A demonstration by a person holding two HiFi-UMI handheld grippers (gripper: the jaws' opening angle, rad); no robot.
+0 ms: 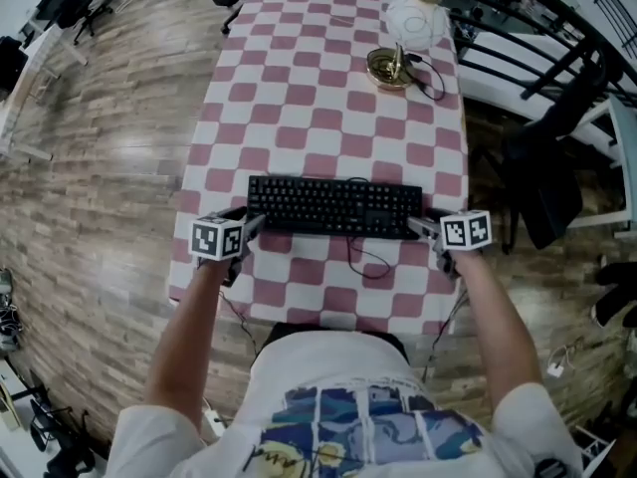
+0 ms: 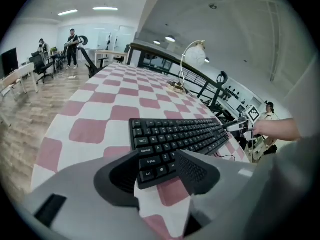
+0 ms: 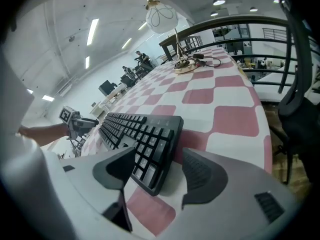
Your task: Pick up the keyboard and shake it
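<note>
A black keyboard (image 1: 333, 205) lies flat on the pink-and-white checked tablecloth (image 1: 299, 108), near the table's front edge. My left gripper (image 1: 254, 225) sits at its left end. In the left gripper view the keyboard's (image 2: 175, 134) near corner lies between the open jaws (image 2: 157, 174), and the pads do not press on it. My right gripper (image 1: 423, 227) is at the right end. In the right gripper view the keyboard's (image 3: 135, 129) end lies between that gripper's (image 3: 160, 171) jaws, with cloth showing between it and the right-hand pad.
The keyboard's thin cable (image 1: 366, 259) loops on the cloth towards the front edge. A desk lamp (image 1: 413, 23) with a round brass base (image 1: 390, 68) stands at the far right of the table. A dark chair (image 1: 557, 167) and railing stand to the table's right.
</note>
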